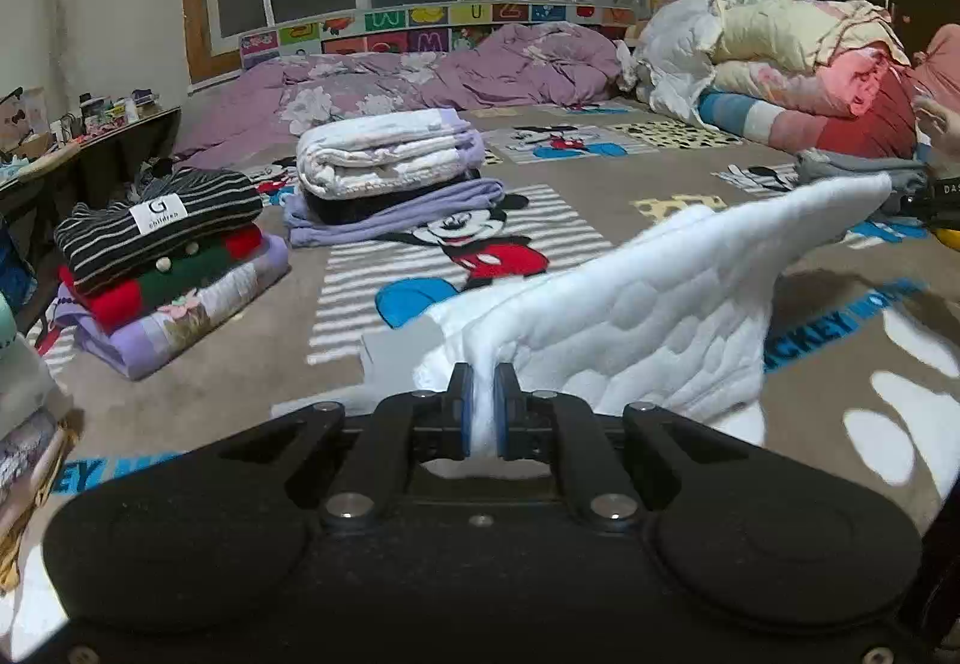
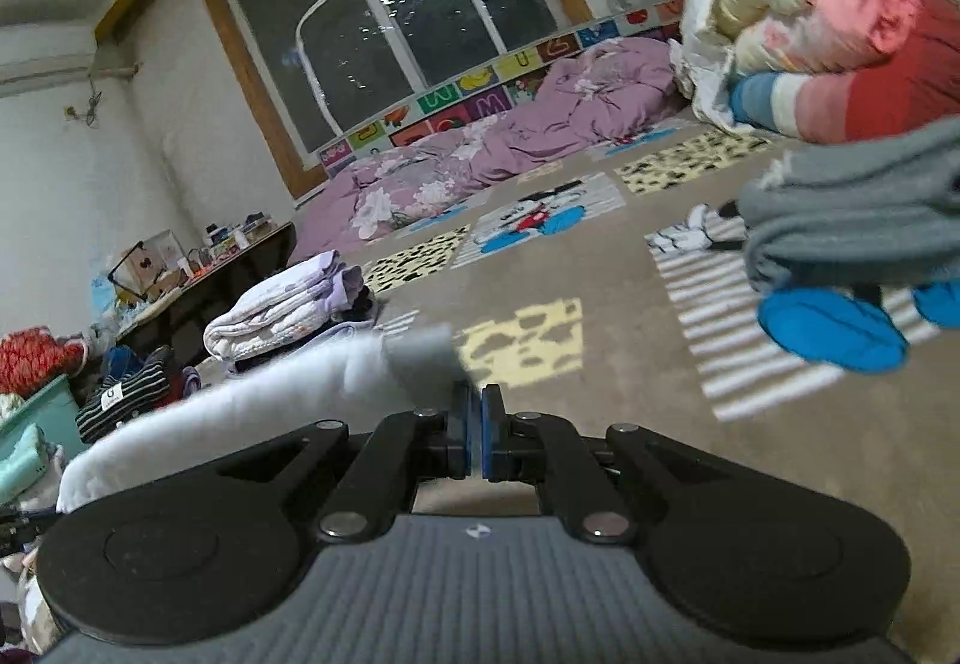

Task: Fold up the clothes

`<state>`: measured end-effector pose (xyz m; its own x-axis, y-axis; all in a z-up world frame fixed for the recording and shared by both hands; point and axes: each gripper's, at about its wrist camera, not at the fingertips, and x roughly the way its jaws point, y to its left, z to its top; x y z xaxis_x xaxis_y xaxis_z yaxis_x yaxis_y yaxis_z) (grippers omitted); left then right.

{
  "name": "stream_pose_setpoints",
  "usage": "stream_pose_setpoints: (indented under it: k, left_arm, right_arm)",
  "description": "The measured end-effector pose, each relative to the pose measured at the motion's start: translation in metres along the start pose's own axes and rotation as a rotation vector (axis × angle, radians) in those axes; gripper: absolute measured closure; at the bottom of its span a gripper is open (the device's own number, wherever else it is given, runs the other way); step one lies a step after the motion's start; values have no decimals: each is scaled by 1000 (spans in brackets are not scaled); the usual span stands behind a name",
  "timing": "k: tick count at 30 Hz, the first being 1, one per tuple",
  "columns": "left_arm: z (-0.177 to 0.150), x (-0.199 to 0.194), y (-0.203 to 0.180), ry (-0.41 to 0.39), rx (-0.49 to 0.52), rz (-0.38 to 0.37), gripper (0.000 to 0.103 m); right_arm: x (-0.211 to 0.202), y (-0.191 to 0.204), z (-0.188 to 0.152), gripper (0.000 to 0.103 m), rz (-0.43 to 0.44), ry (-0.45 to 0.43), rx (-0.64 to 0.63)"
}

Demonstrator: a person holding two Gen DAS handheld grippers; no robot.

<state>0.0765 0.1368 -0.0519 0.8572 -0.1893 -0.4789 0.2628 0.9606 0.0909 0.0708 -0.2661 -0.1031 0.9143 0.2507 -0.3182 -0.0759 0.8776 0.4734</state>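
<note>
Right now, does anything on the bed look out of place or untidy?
Mostly tidy: two folded stacks sit neatly, the striped sweater topping one. The purple quilt lies rumpled by the window, and the bedding heap is loosely piled. The white garment, held between both grippers, is simply mid-fold.

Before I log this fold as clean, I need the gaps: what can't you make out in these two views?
- Left wrist view: the white quilted cloth has its near edge hidden behind the left gripper, whose jaws are shut on it.
- Right wrist view: the right gripper has its jaws closed, but the cloth there is blurred, so the grip is unclear.
- Right wrist view: the grey garment is blurred and cut off by the right edge.
</note>
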Motion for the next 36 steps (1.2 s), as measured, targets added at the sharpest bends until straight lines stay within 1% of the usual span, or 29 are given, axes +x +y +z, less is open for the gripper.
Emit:
stream_pose_setpoints:
  k: [6, 10, 11, 14, 16, 17, 18, 19, 20, 21, 22, 25, 29, 31, 33, 36]
  left_arm:
    - [-20, -13, -13, 35, 69, -14, 98]
    - [-33, -15, -26, 83, 159, -19, 98]
    - [-36, -14, -29, 98, 183, -21, 98]
    - [-45, -12, -38, 149, 246, -31, 97]
    - [-51, -10, -43, 179, 281, -36, 93]
    - [-53, -10, -45, 193, 297, -42, 91]
    - [-55, -10, -47, 205, 312, -51, 82]
    - [-57, -11, -49, 218, 328, -62, 67]
    - [-59, -14, -52, 230, 349, -75, 59]
    - [-61, -17, -54, 238, 371, -89, 56]
    - [-61, -22, -55, 242, 382, -101, 55]
    - [-58, -41, -53, 239, 383, -126, 55]
    - [-46, -64, -44, 167, 318, -121, 52]
    - [-38, -69, -41, 133, 277, -95, 47]
    - [-29, -72, -41, 97, 231, -86, 43]
    - [-21, -61, -40, 71, 140, -63, 42]
  right_arm:
    - [-13, -15, -17, 98, -3, 12, 71]
    - [-19, -25, -28, 98, -3, 24, 127]
    - [-25, -24, -38, 98, -4, 32, 143]
    - [-26, -25, -48, 94, -7, 70, 176]
    - [-23, -26, -51, 91, -8, 94, 191]
    - [-21, -25, -52, 84, -11, 106, 197]
    - [-19, -25, -53, 69, -16, 118, 201]
    - [-17, -25, -55, 62, -15, 126, 207]
    - [-15, -25, -56, 54, -13, 133, 214]
    - [-13, -24, -57, 52, -10, 139, 220]
    - [-10, -24, -58, 52, -7, 146, 227]
    - [-4, -23, -61, 48, 1, 165, 247]
    - [5, -23, -65, 46, 11, 191, 273]
    - [10, -20, -68, 46, 15, 202, 285]
    - [2, -16, -71, 47, -1, 204, 275]
    - [7, -10, -75, 48, 6, 213, 268]
